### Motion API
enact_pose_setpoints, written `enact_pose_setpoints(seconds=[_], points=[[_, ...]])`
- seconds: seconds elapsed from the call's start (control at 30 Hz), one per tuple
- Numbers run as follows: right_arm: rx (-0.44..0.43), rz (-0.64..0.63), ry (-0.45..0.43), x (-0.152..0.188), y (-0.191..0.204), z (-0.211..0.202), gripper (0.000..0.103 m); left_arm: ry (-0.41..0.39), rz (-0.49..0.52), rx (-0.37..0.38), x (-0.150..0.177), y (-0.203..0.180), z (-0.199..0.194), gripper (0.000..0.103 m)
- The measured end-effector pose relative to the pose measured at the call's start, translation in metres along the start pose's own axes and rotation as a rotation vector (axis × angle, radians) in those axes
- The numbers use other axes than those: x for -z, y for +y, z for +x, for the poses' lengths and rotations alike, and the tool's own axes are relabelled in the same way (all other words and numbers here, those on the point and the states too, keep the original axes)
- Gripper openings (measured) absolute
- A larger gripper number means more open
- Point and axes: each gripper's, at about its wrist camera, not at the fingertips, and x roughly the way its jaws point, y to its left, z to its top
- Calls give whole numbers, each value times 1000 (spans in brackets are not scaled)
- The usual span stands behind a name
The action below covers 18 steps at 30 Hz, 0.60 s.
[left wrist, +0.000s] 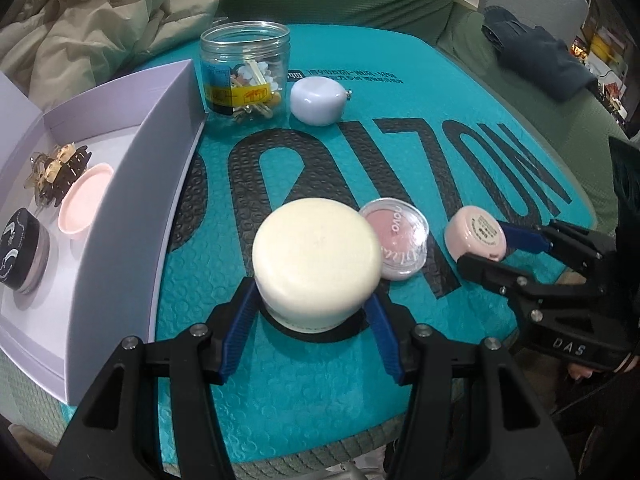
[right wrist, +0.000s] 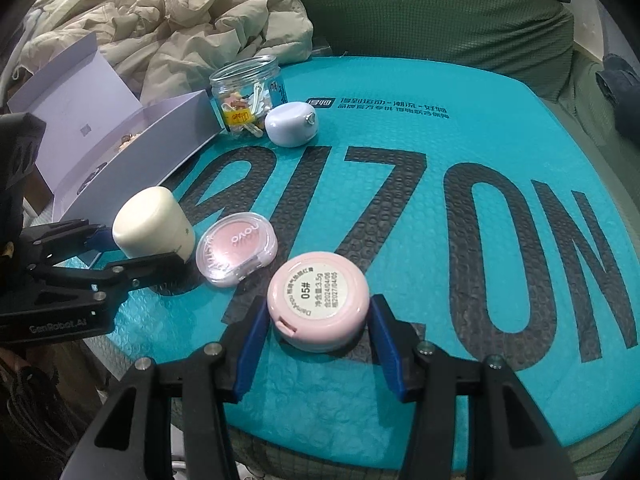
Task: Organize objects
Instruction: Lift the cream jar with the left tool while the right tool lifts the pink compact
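Note:
A cream cylindrical jar point(left wrist: 316, 256) stands on the teal mat point(left wrist: 400, 128); my left gripper point(left wrist: 310, 308) is open with a blue pad on each side of it, close to its sides. In the right wrist view the jar point(right wrist: 152, 228) shows between the left gripper's fingers point(right wrist: 100, 240). A round pink compact point(right wrist: 318, 300) with a label lies between the open fingers of my right gripper point(right wrist: 316, 320); a small gap shows on each side. A clear-lidded pink blush case point(right wrist: 236, 254) lies between jar and compact.
A lavender box point(left wrist: 132, 184) at left holds a hair claw point(left wrist: 56, 172), a pink lid point(left wrist: 84, 204) and a black jar point(left wrist: 20, 252). A clear jar of clips point(left wrist: 244, 72) and a white rounded case point(left wrist: 318, 96) stand at the back. A beige jacket point(right wrist: 160, 20) lies behind.

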Motion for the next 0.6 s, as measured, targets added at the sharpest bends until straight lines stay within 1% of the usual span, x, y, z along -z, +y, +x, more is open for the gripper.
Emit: enact_pose_setpoints(seconds=[0.1, 0.17, 0.23, 0.27, 0.37, 0.53, 0.6], points=[[-19, 12, -12, -1, -3, 1, 56, -4, 18, -21, -3, -3, 4, 55], [-31, 10, -15, 0, -2, 1, 65, -7, 29, -36, -5, -5, 7, 61], [-41, -8, -13, -1, 2, 3, 71, -14, 45, -47, -7, -7, 11, 66], [-33, -22, -11, 0, 5, 4, 72, -14, 52, -52, -7, -9, 12, 68], [8, -55, -9, 0, 13, 6, 72, -22, 76, -65, -5, -13, 13, 69], [36, -74, -7, 0, 16, 8, 71, -24, 73, -50, -5, -10, 12, 69], [44, -69, -9, 0, 15, 8, 66, -18, 83, -52, -6, -10, 12, 68]])
